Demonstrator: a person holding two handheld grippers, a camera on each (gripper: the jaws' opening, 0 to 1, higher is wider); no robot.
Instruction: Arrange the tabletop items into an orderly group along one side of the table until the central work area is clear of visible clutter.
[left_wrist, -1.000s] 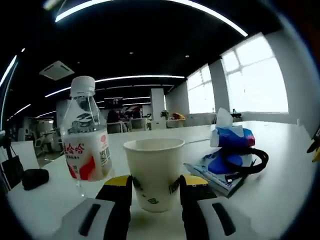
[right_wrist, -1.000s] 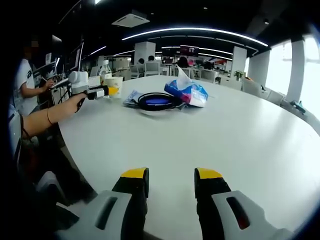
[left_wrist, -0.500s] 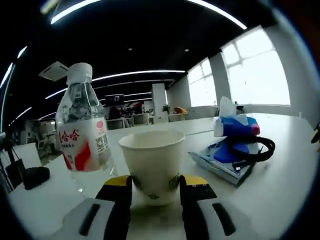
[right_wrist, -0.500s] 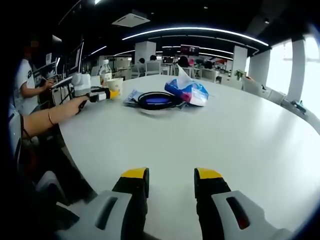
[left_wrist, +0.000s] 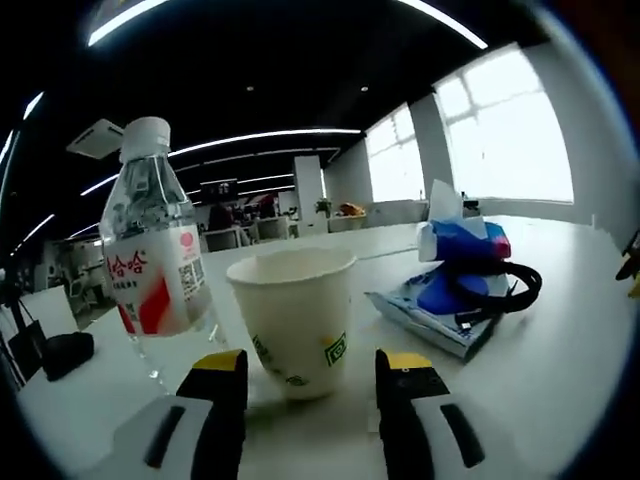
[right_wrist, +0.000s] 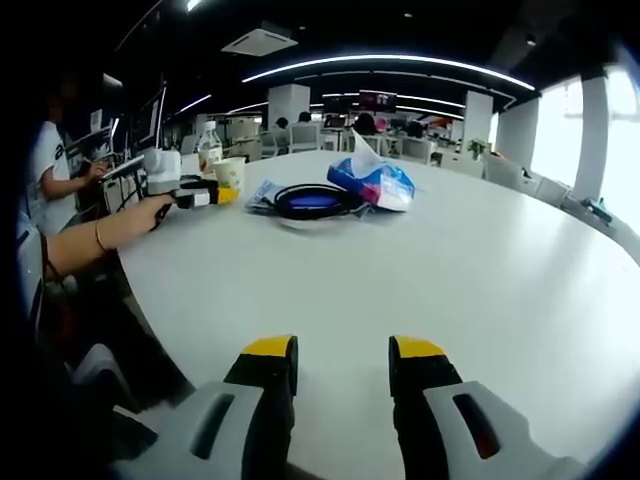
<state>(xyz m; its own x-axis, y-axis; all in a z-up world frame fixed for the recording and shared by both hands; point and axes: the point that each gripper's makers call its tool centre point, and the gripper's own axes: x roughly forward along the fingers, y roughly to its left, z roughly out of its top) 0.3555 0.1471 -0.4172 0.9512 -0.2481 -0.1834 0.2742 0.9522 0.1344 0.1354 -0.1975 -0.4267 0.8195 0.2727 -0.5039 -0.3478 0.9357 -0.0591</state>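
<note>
Cup: a white paper cup is seen upright on the white table, straight ahead of the left gripper; in the right gripper view it stands near the far left edge of the tabletop.
Bottle: a clear water bottle with a white cap and red-and-white label is stood just beside the cup.
Tissues: a blue tissue pack is laid on the far side of a black cable, coiled on a flat blue packet; this group is set near the cup, along the same far side.
Left gripper: its yellow-tipped jaws are spread wide on either side of the cup, with a gap to each wall; nothing is held. It is held by a hand at the table's left edge.
Right gripper: the right gripper is held low over the near edge, its jaws parted wide and empty, above bare tabletop.
Pouch: a small black object is lying near the left edge.
</note>
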